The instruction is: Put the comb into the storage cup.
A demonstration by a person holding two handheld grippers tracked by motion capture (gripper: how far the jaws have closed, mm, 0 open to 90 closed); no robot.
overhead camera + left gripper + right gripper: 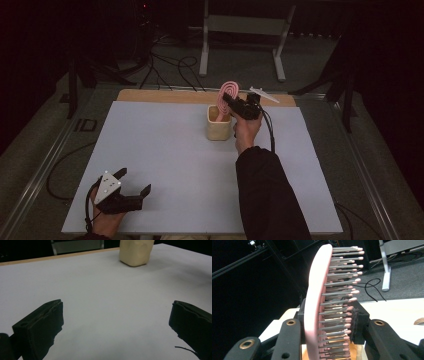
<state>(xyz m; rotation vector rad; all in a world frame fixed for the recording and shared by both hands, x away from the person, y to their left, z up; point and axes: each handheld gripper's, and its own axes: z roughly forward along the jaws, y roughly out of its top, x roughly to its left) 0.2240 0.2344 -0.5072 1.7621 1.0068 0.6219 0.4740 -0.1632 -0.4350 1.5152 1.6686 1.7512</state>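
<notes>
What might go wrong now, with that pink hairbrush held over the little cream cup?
1. The right tongs clamp the pink hairbrush across its back and springy bristles, so it may twist or slip.
2. The cream cup stands free on the white table; a push from the brush handle might tip or slide it, since the open left tongs rest far away and cannot steady it.

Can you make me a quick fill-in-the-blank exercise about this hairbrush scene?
1. The right claw is shut on a pink ____.
2. The hairbrush stands with its handle inside a cream ____.
3. The left claw, low over the white table, is ____.

Missing words: hairbrush; cup; open
</notes>
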